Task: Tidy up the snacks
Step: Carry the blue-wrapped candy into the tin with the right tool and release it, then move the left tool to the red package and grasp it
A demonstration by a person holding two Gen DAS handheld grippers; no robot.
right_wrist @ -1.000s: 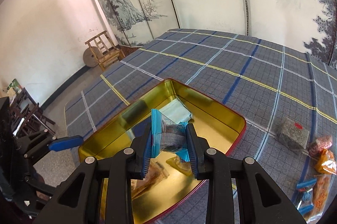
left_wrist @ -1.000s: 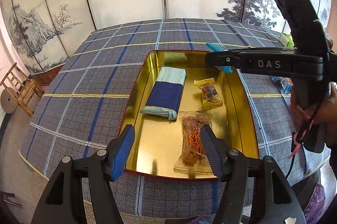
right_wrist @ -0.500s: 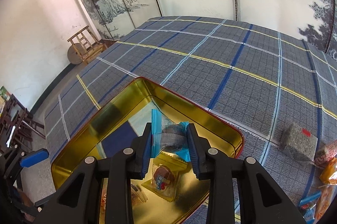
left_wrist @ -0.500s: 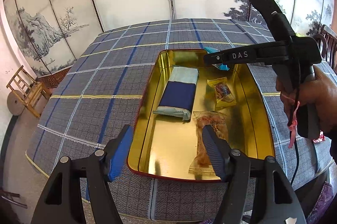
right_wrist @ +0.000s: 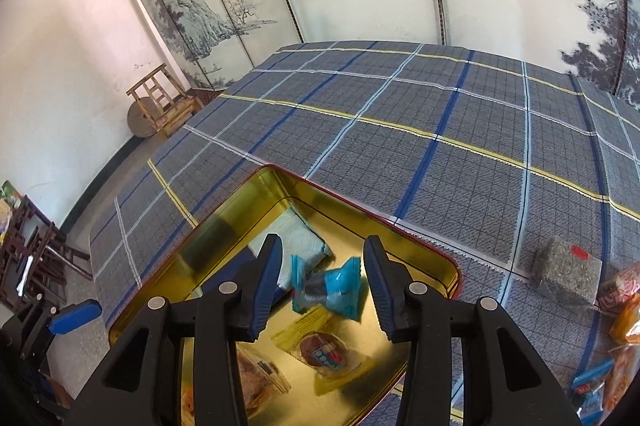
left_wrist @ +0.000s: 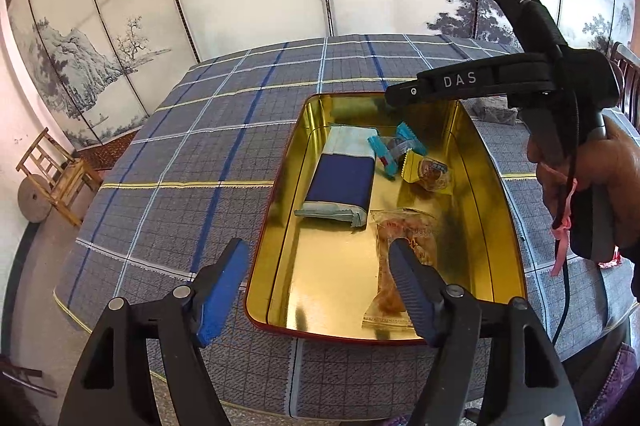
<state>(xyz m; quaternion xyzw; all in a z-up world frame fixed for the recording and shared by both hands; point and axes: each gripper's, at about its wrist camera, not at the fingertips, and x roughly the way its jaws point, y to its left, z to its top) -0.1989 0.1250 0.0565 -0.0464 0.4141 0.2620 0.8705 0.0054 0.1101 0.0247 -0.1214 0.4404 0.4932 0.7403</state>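
Opening over the gold tin (right_wrist: 448, 262), our right gripper (right_wrist: 320, 282) has let go of the blue-wrapped candy (right_wrist: 332, 290), which lies loose between the spreading jaws beside the yellow-packaged snack (right_wrist: 320, 350). We should lift straight up so neither pad drags it. Our left gripper (left_wrist: 316, 290), also opening and empty, hovers at the tin's near rim above a clear-wrapped snack (left_wrist: 400, 262). More snacks (right_wrist: 616, 338) wait on the plaid cloth.

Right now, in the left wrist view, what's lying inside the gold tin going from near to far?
Clear-wrapped brown snack → navy and pale blue packet → yellow-wrapped snack → light blue wrapped candy, all in the gold tin.
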